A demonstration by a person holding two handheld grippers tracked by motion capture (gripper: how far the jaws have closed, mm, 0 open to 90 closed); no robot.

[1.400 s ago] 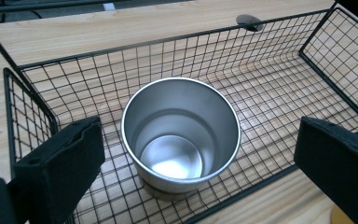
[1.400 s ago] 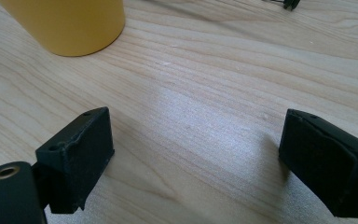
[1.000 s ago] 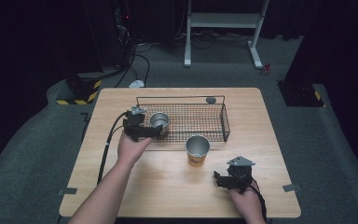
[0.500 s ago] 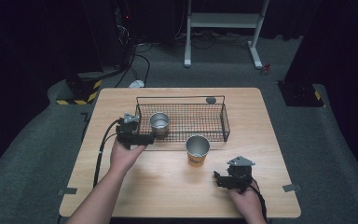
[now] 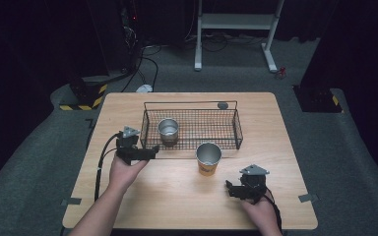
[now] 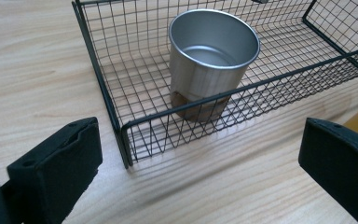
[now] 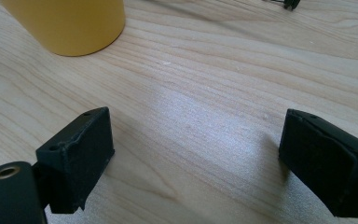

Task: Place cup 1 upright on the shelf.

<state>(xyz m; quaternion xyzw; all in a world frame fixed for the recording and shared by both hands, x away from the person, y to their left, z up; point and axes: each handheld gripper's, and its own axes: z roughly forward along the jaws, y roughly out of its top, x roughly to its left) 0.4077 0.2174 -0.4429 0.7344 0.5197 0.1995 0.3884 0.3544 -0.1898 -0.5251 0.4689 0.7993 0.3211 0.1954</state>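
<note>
A metal cup [image 5: 168, 130] stands upright in the left part of a black wire basket [image 5: 226, 143]. In the left gripper view the cup [image 6: 212, 60] sits just behind the basket's near left corner [image 6: 121, 126]. My left gripper [image 5: 150, 152] is open and empty, outside that corner, over the table; its jaws [image 6: 200, 163] stand wide apart. A second cup [image 5: 208, 157], metal inside with a yellow outside, stands in front of the basket. My right gripper [image 5: 230, 189] rests open near the table's front right. Its jaws [image 7: 196, 158] frame bare wood, with the yellow cup [image 7: 65, 23] ahead on the left.
The wooden table [image 5: 177, 206] is bare along its front. A small dark round object [image 5: 222, 105] lies by the basket's far rim. A black cable [image 5: 101, 162] trails from the left gripper off the table's left edge. Dark floor and a white frame stand beyond.
My left gripper has drawn back from the cup in the basket, moving left and toward the person. The cup stays in the basket. The right gripper has not moved.
</note>
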